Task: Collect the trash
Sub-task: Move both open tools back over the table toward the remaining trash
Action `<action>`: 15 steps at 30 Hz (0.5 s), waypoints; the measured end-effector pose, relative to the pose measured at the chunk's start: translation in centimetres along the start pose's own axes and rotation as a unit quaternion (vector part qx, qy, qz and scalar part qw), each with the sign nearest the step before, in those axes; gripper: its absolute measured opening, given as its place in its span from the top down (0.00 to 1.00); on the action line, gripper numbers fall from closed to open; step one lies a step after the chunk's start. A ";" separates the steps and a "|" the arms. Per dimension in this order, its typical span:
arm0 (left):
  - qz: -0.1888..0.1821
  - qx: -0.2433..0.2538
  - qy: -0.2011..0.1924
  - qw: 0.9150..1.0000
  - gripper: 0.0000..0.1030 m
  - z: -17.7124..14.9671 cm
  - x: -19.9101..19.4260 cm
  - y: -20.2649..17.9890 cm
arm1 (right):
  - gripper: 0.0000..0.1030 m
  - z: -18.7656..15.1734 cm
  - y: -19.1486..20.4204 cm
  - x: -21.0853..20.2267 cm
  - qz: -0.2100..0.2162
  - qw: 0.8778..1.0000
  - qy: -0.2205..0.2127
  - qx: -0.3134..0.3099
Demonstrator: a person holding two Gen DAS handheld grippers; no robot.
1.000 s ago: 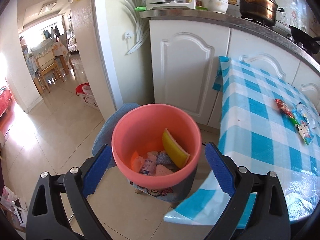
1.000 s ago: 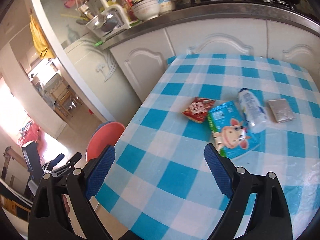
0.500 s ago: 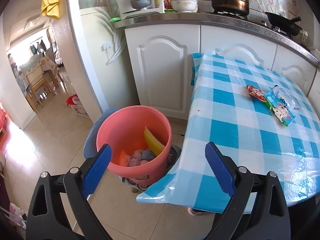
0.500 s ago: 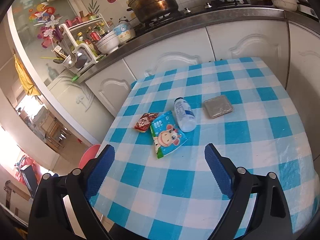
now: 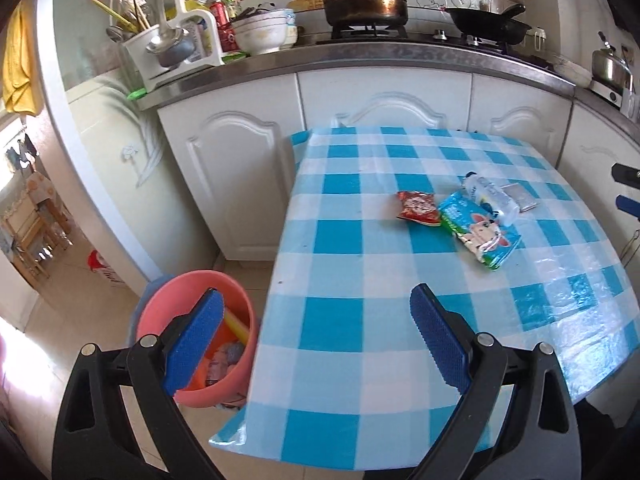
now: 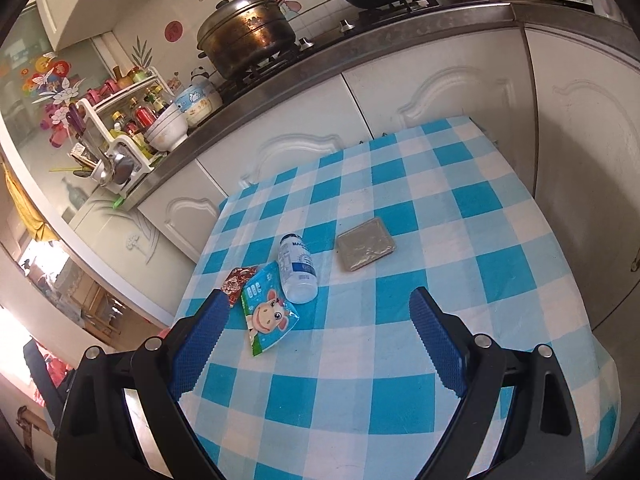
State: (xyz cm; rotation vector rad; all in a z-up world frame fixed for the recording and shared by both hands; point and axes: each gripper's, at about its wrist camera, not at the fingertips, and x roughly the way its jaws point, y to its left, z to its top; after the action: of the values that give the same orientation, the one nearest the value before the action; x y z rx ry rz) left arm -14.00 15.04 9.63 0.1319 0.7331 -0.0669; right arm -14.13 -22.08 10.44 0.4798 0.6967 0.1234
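Left wrist view: the left gripper [image 5: 312, 336] hangs wide apart and empty above the table [image 5: 332, 364] edge; a pink bucket [image 5: 236, 376] with trash stands on the floor beside it.

Right wrist view: the right gripper [image 6: 316, 332] gapes empty over the wrappers [image 6: 268, 312], bottle [image 6: 297, 269] and a grey packet [image 6: 366, 244].

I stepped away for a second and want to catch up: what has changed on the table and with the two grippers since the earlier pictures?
Both views swung from the pink bin toward the checked table. Neither the left hand-held gripper nor the right hand-held gripper took or released anything; both are open and empty. The red packet, cow-print packet, bottle and grey pouch lie unmoved.
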 end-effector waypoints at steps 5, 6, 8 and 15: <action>-0.054 0.001 0.015 0.998 0.08 0.5 2.2 -2.7 | 0.12 -0.3 -0.9 1.9 -0.012 1.000 0.012 -0.008; -0.064 0.003 0.015 0.998 0.08 0.6 2.5 -3.3 | 0.12 -0.3 -1.2 2.3 -0.013 1.000 0.014 -0.007; -0.087 0.008 0.019 0.996 0.08 0.8 3.2 -4.6 | 0.12 -0.4 -1.6 3.3 -0.010 1.000 0.023 -0.003; -0.142 -0.006 0.038 0.989 0.08 2.0 6.0 -7.9 | 0.12 -0.7 -2.7 5.9 -0.005 0.999 0.043 0.006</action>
State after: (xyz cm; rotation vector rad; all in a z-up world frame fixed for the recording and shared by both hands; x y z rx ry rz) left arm -9.04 6.89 6.32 0.0180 0.8242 -0.3312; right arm -10.21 -22.66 5.29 0.4838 0.7850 0.1306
